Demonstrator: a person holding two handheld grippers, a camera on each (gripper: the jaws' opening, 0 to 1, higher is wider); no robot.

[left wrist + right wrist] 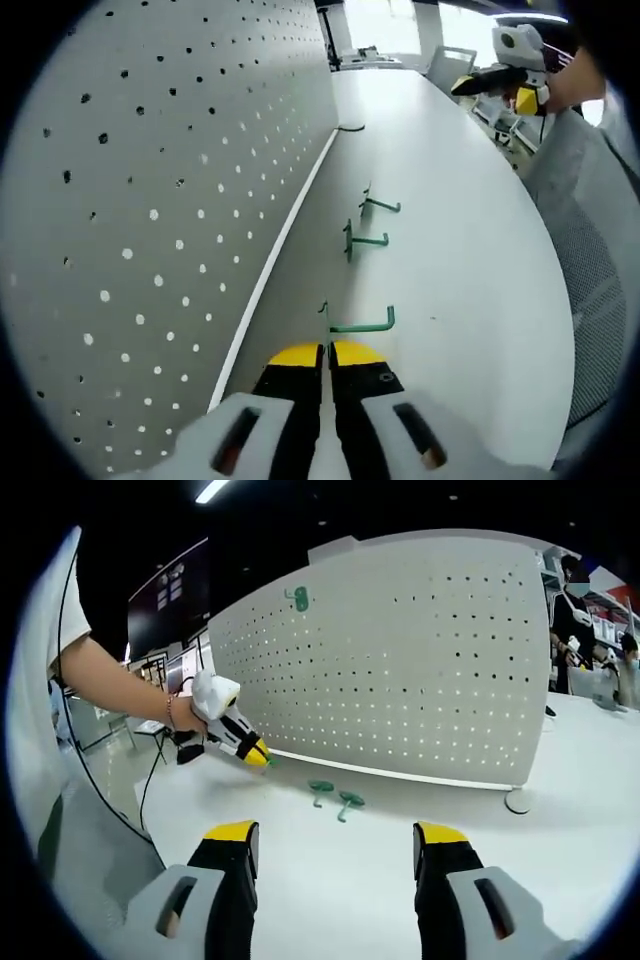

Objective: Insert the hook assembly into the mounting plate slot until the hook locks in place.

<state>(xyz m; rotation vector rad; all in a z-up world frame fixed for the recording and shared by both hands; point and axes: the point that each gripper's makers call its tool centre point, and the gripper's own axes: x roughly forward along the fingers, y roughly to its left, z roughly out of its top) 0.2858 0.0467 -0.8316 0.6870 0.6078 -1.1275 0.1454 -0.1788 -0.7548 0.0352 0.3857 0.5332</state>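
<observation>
White table (pixel 470 250) with an upright white pegboard (pixel 400 670) standing on it. Three green hooks lie at the board's foot: nearest hook (pixel 362 322) sits right at the left gripper (pixel 328 352) tips, jaws pressed together. Right gripper (pixel 335 840) hovers well back, jaws wide apart, holding nothing. One green hook (pixel 298 599) hangs high on the board.

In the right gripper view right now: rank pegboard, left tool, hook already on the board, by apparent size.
1. pegboard, by far the largest.
2. left tool, in the person's hand.
3. green hook on the board, smallest.
The tool is nearer the camera than the board hook, so that gap is partly distance.
</observation>
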